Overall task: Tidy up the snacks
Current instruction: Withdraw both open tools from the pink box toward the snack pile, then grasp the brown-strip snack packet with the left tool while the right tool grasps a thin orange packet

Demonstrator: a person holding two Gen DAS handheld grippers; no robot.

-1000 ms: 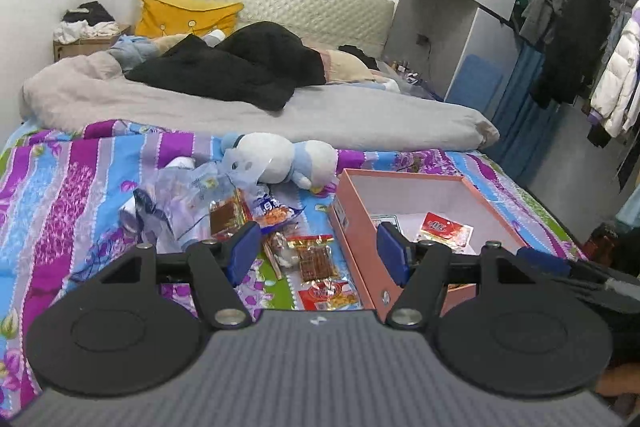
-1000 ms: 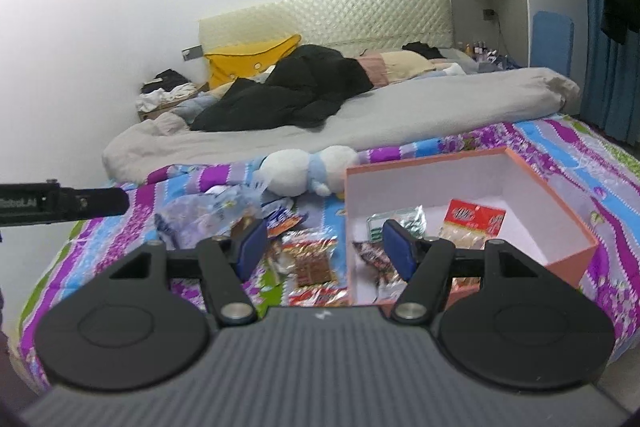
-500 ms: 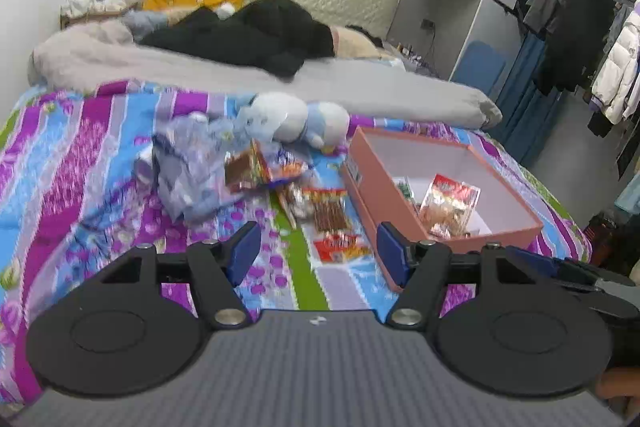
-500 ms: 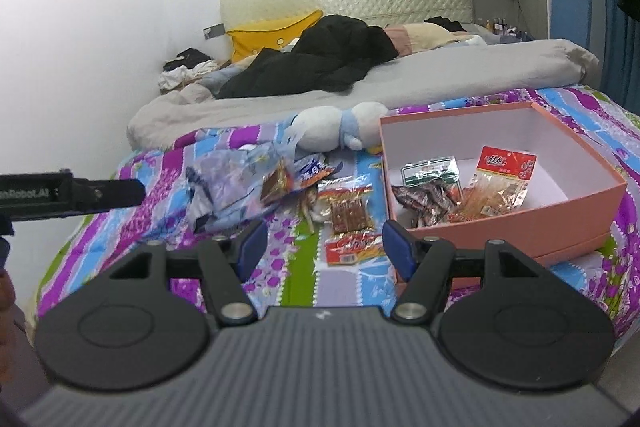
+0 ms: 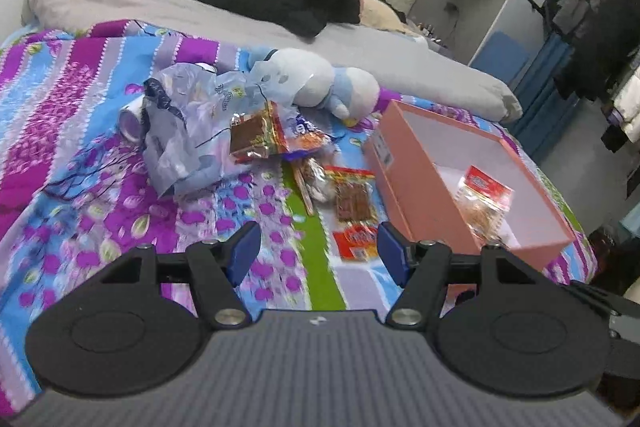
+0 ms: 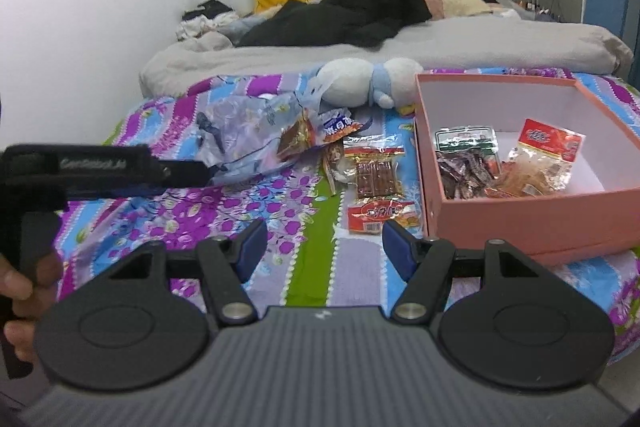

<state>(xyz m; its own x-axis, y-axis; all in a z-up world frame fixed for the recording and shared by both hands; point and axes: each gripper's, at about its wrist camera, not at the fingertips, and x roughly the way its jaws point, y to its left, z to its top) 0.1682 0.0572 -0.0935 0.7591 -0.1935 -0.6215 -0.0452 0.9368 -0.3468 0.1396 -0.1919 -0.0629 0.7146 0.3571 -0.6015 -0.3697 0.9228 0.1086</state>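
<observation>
Snacks (image 6: 378, 174): red/brown packets on bedspread & in pink box (image 6: 532, 213); both tools wide, empty.

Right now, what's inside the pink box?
The pink box holds a green-topped packet of dark wrapped snacks and a red-topped packet of pale snacks. The near wall hides the floor below them, so more could lie there.

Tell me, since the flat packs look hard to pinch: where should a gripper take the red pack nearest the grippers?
Probably its near short edge. The red pack lies flat on the bedspread, beside the box wall, so come from above and the near side, tilted down, and pinch that edge; the box blocks the right side.
</observation>
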